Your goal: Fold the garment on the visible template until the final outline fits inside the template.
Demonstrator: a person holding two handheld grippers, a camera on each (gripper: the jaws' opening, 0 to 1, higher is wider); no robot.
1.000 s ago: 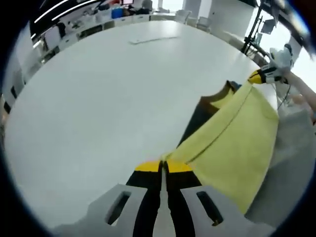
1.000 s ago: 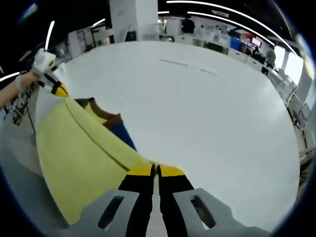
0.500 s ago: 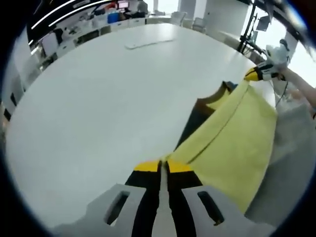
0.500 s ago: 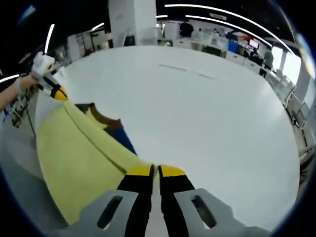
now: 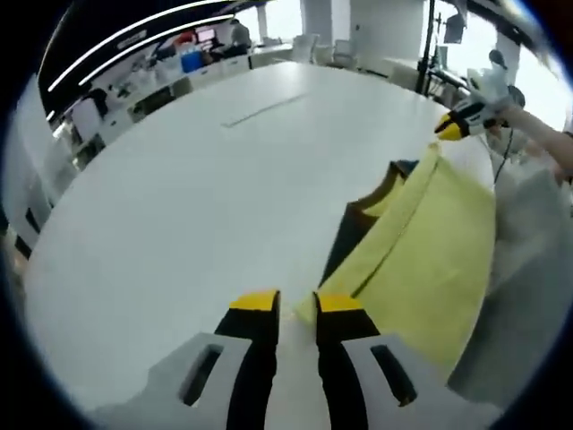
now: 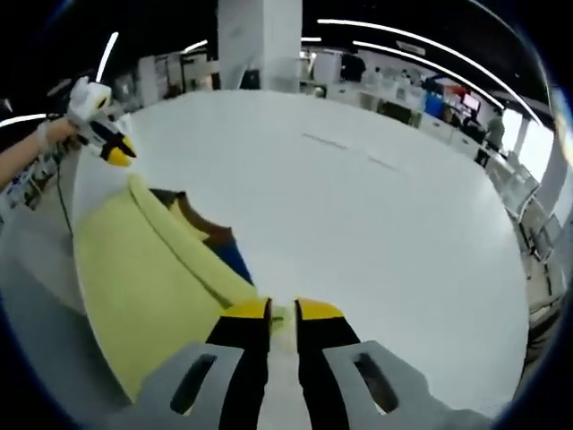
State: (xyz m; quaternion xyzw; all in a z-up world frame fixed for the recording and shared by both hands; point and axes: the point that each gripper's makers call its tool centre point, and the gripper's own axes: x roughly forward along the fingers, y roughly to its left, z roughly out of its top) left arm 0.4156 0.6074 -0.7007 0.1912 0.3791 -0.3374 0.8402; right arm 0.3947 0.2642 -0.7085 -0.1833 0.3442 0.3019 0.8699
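Letting go at both corners, your left gripper (image 5: 291, 305) and right gripper (image 6: 283, 312) each show fingers parted a little, holding nothing, the yellow garment (image 5: 421, 260) edge lying just past the tips. It lies along the near edge of the white counter (image 5: 179, 206), part hanging off. Lift straight back so the fold doesn't drag, and check the dark lower layer (image 6: 228, 251) stays tucked. No template outline can be made out. The left gripper view shows a strip far off on the counter; the right gripper view shows your other hand (image 6: 49, 134).
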